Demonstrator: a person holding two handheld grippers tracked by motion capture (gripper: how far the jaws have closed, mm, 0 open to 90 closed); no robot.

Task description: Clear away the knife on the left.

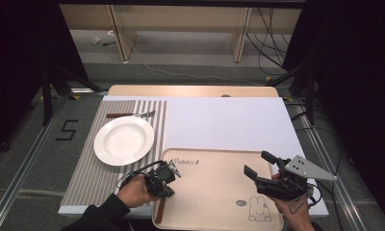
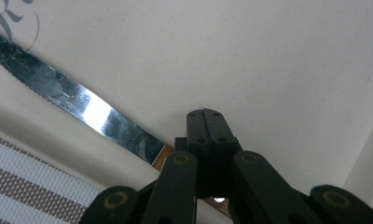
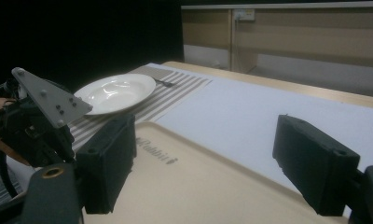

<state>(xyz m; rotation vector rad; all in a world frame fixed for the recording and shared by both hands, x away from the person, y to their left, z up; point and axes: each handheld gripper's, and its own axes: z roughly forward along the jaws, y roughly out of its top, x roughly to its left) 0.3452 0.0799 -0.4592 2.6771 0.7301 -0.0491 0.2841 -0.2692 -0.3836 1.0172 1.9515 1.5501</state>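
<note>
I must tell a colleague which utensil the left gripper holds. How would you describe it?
Start at the beige tray; at its left edge lies a knife with a brown handle. Unlike the fork beyond the white plate, it has a serrated blade.

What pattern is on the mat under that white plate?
The mat has grey-brown and white stripes running lengthwise; the high view shows it best, under the plate.

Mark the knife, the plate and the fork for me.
knife (image 2: 77, 105), left gripper view, middle of the blade.
plate (image 1: 123, 140), high view, centre of the bowl.
fork (image 1: 145, 114), high view, metal neck near the tines.
</note>
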